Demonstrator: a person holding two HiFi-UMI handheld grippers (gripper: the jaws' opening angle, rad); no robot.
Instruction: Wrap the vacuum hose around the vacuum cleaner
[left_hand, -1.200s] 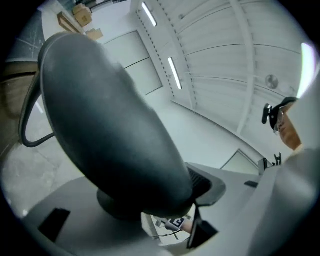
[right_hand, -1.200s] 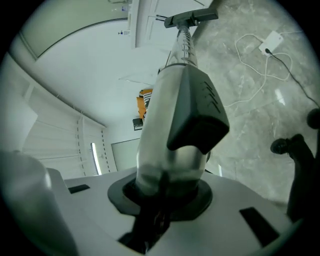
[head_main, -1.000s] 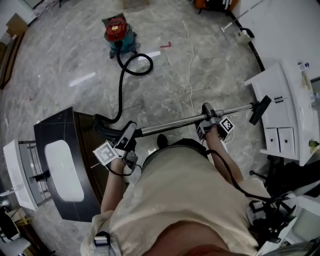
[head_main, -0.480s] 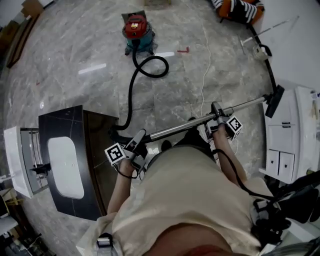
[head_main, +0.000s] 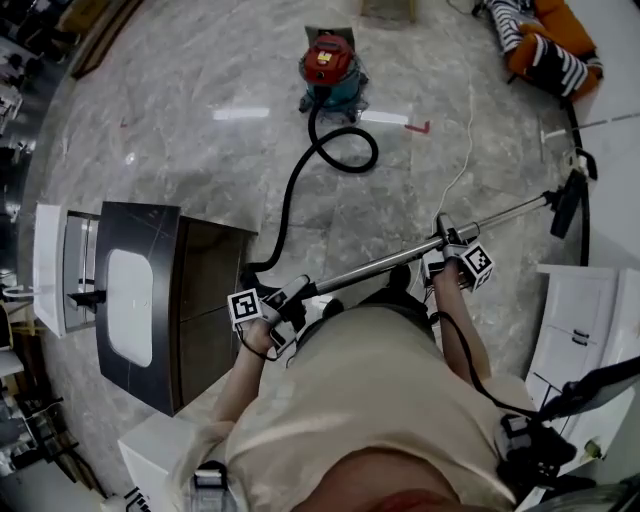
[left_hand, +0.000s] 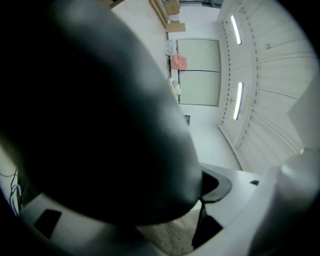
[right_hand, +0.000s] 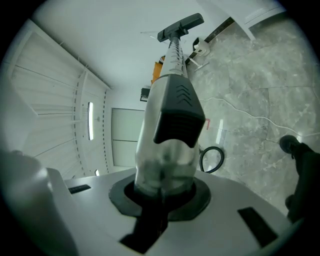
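The red and teal vacuum cleaner (head_main: 330, 65) stands on the floor far ahead. Its black hose (head_main: 345, 150) makes one loop beside it and runs back to the dark handle end (head_main: 262, 272). My left gripper (head_main: 285, 300) is at that handle; its jaws have just been opening and the dark handle (left_hand: 100, 125) lies between them, with a gap on one side. My right gripper (head_main: 447, 250) is shut on the metal wand (head_main: 370, 268), whose floor head (head_main: 570, 200) points right. The wand (right_hand: 167, 130) and floor head (right_hand: 181, 26) fill the right gripper (right_hand: 162, 187) view.
A dark cabinet with a white sink (head_main: 140, 300) stands close at the left. White cabinets (head_main: 590, 320) stand at the right. A thin white cable (head_main: 465, 140) and a red tape mark (head_main: 418, 127) lie on the marble floor. A striped orange item (head_main: 545, 45) lies at the top right.
Both grippers have swung the wand round, its floor head now further right. The left gripper has sunk lower at the handle. The vacuum cleaner now shows more to the right in the head view.
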